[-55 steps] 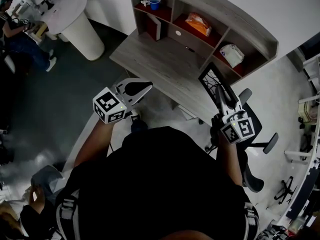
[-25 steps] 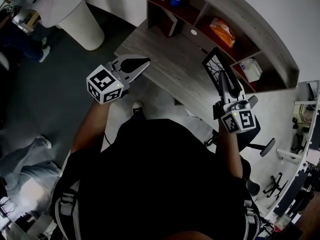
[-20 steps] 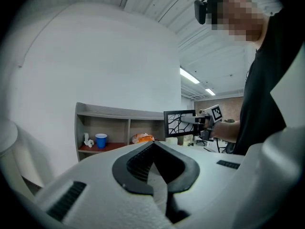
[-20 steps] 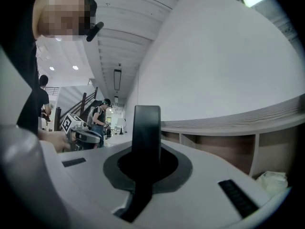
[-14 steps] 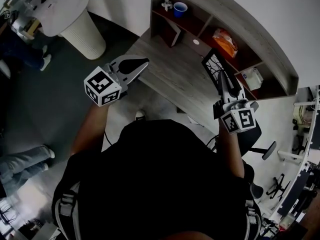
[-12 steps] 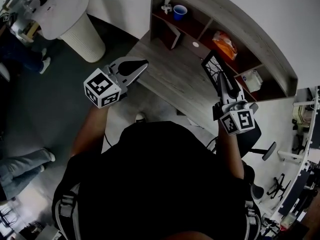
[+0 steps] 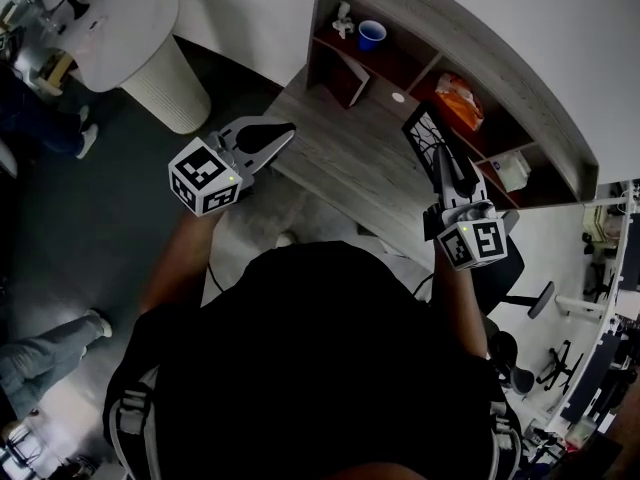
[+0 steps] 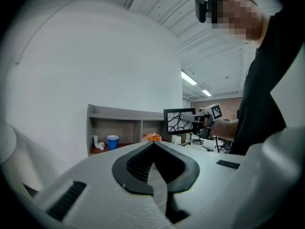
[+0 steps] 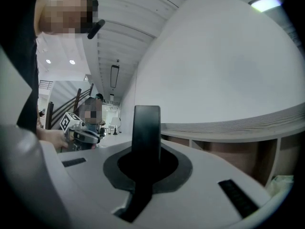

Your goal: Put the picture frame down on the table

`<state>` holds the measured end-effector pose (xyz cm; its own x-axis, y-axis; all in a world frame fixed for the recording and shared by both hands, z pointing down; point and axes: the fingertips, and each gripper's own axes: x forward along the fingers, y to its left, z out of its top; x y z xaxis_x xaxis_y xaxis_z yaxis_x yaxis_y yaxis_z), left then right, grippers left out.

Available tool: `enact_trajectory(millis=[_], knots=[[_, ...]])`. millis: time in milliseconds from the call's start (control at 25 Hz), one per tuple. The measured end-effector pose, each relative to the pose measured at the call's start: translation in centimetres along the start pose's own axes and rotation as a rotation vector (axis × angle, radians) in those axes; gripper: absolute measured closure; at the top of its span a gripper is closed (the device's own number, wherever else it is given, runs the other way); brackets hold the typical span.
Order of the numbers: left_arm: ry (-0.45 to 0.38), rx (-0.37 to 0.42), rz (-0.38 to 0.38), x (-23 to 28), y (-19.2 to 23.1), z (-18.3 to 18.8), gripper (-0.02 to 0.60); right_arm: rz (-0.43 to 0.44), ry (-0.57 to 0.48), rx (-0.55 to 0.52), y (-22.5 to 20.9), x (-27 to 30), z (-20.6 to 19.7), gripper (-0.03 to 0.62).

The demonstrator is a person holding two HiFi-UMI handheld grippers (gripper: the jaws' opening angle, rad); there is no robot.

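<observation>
My right gripper [image 7: 446,180] is clamped on the frame [image 7: 424,134], held on edge and upright, over the right end of the table [image 7: 345,153]. The table lies ahead and below, so I'd tip the frame forward going down. My left gripper [image 7: 268,134] is closed, empty and well apart.

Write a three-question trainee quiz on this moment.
1. True or false: the picture frame lies flat on the table.
2. Which gripper holds the frame? A left; B right; C neither.
3. Fill in: the cup in the shelf unit is ____.
Key: 1 false, it is held upright. 2 B: the right gripper is shut on it; the left gripper is shut, empty. 3 blue.
</observation>
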<state>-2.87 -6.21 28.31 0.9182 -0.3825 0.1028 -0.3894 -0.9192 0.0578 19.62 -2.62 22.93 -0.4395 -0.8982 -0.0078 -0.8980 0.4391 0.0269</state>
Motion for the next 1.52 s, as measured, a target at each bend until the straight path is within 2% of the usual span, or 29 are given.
enact_trajectory(millis=[760, 1160, 1520], knots=[[0.027, -0.036, -0.021, -1.2, 5.2, -1.9, 0.565, -0.073, -0.018, 0.051, -0.5, 4.2, -0.5, 0.577], [0.038, -0.058, -0.029, -1.7, 7.3, -3.2, 0.565, -0.077, -0.006, 0.056, 0.0, 6.3, -0.8, 0.577], [0.048, -0.086, -0.004, -3.6, 9.2, -4.2, 0.565, -0.061, 0.012, 0.08, 1.3, 8.8, -1.8, 0.577]])
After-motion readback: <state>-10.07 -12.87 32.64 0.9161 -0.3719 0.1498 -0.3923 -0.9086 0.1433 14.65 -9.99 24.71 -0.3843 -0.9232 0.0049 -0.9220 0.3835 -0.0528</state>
